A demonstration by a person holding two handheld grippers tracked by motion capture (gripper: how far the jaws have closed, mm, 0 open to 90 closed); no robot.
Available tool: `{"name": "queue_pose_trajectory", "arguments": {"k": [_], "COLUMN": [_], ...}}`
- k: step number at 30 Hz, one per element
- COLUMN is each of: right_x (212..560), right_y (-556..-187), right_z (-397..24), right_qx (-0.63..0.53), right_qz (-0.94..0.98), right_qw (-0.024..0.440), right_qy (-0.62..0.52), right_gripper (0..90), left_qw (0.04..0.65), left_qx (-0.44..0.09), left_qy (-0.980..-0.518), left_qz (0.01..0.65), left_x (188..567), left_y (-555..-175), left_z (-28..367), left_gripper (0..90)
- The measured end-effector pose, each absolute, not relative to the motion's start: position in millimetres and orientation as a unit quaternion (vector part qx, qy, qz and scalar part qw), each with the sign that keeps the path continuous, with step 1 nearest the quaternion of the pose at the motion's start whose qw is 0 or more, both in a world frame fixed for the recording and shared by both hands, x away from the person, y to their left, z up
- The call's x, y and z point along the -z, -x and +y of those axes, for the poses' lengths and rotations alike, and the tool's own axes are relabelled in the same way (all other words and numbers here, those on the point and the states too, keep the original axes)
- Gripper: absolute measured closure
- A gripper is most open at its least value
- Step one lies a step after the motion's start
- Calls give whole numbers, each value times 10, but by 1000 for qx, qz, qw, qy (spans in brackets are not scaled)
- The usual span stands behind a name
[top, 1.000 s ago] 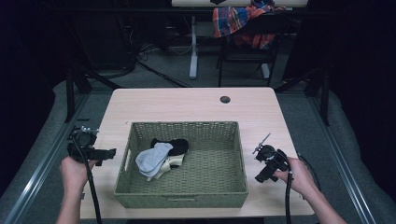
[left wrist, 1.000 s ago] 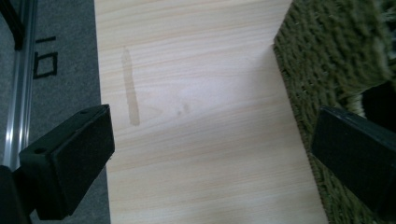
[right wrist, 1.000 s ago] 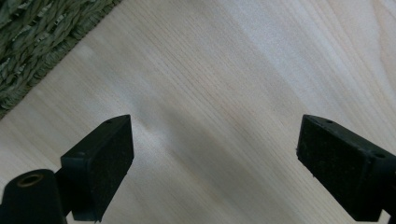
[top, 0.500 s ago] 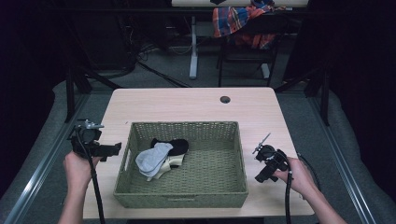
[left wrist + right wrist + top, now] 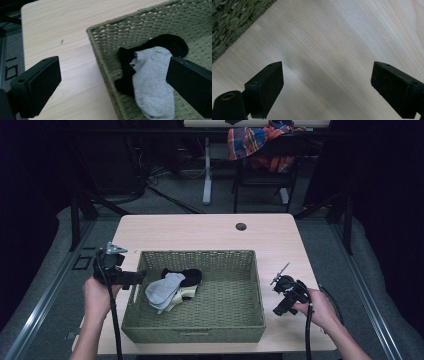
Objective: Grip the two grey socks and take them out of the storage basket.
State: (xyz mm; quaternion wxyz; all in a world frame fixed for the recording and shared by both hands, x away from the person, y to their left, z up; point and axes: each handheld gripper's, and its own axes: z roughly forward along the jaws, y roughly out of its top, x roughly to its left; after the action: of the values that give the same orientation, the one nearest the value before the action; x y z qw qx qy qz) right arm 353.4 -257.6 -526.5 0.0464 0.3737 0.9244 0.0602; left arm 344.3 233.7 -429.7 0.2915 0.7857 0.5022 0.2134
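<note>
Trouble from here would most likely come at the basket (image 5: 200, 320), the woven green tray that sits in the middle of the counter (image 5: 200, 232). The left tool (image 5: 135, 278) hangs just outside the basket's left wall, jaws spread wide and straddling that rim in the left gripper view; if it drops straight down, one jaw could catch the weave and shove or tip the basket rather than reach inside. The socks lie in the basket's left half, near that wall: a grey sock (image 5: 152, 85) draped over a black sock (image 5: 162, 43), with something pale under them. Because they overlap, a pinch could lift both at once, or nip only a fold of the grey one and let it slip.

The left hand (image 5: 97, 295) holds its tool level, pointed at the socks. The right tool (image 5: 282, 292) rests beside the basket's right wall, jaws wide apart above bare counter, empty.
</note>
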Motion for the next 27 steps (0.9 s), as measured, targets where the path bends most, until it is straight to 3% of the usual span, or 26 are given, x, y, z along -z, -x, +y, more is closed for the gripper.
{"name": "queue_pose_trajectory", "arguments": {"k": [16, 21, 27], "right_x": [5267, 5275, 5276], "right_y": [-3532, -3526, -3522], "right_z": [-2575, -2575, -2573], "right_qx": [-61, -66, -68], "right_qz": [924, 922, 922], "right_qw": [48, 49, 51], "right_qy": [-374, -378, -377], "right_gripper": [108, 108, 108], "left_qw": [259, 252, 199], "left_qx": [-175, -166, -146], "left_qy": [-828, -835, -855], "left_qz": [466, 459, 456], "left_x": [4484, 4527, 4693], "left_y": [-3575, -3599, -3662], "left_z": [1950, 1881, 1771], "left_gripper": [44, 144, 301]}}
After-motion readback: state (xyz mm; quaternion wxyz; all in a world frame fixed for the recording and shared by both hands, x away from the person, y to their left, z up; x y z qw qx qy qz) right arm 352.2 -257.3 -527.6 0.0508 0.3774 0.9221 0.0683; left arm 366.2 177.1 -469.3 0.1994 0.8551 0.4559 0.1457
